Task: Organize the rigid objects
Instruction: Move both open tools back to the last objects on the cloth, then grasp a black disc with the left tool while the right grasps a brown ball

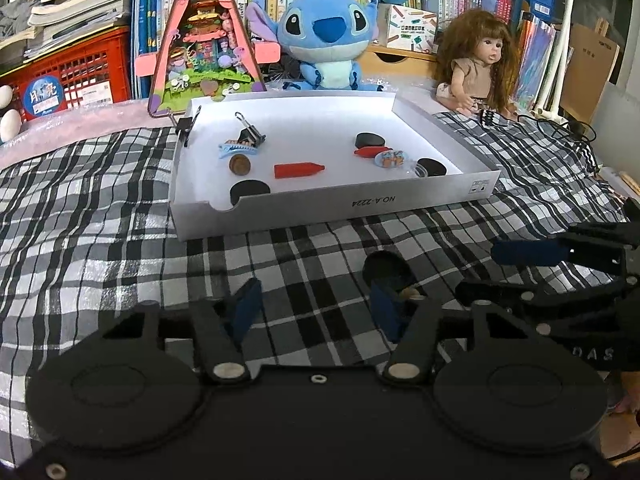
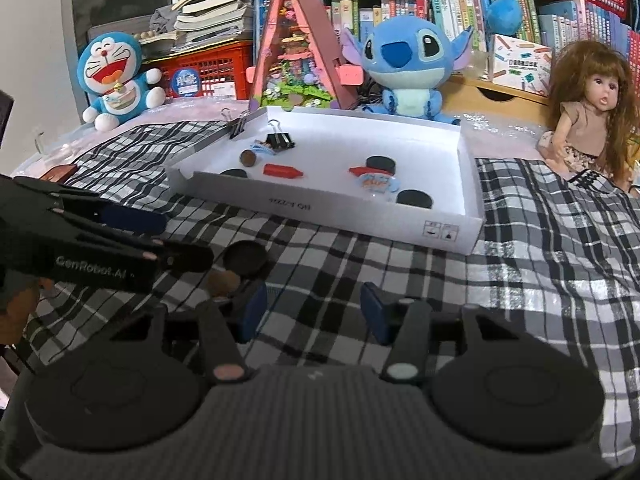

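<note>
A white shallow box [image 1: 340, 204] [image 2: 360, 216] lies on the plaid cloth. It holds black discs [image 1: 250, 190], red pieces [image 1: 298, 170], a brown round piece [image 1: 240, 165], a binder clip [image 1: 252, 134], a blue hair clip [image 1: 238, 148] and a round badge [image 1: 390, 158]. A black disc [image 1: 384, 266] [image 2: 245, 258] and a small brown piece [image 2: 222, 282] lie on the cloth in front of the box. My left gripper [image 1: 316, 306] is open, its right finger beside that disc. My right gripper [image 2: 314, 306] is open and empty, the brown piece just left of it.
A Stitch plush [image 1: 326, 40], a doll [image 1: 476, 60], a triangular toy house [image 1: 202, 40] and a Doraemon plush [image 2: 114, 76] stand behind the box, before shelves of books. A red crate [image 1: 76, 72] is at the back left. A cable [image 1: 560, 128] lies at the right.
</note>
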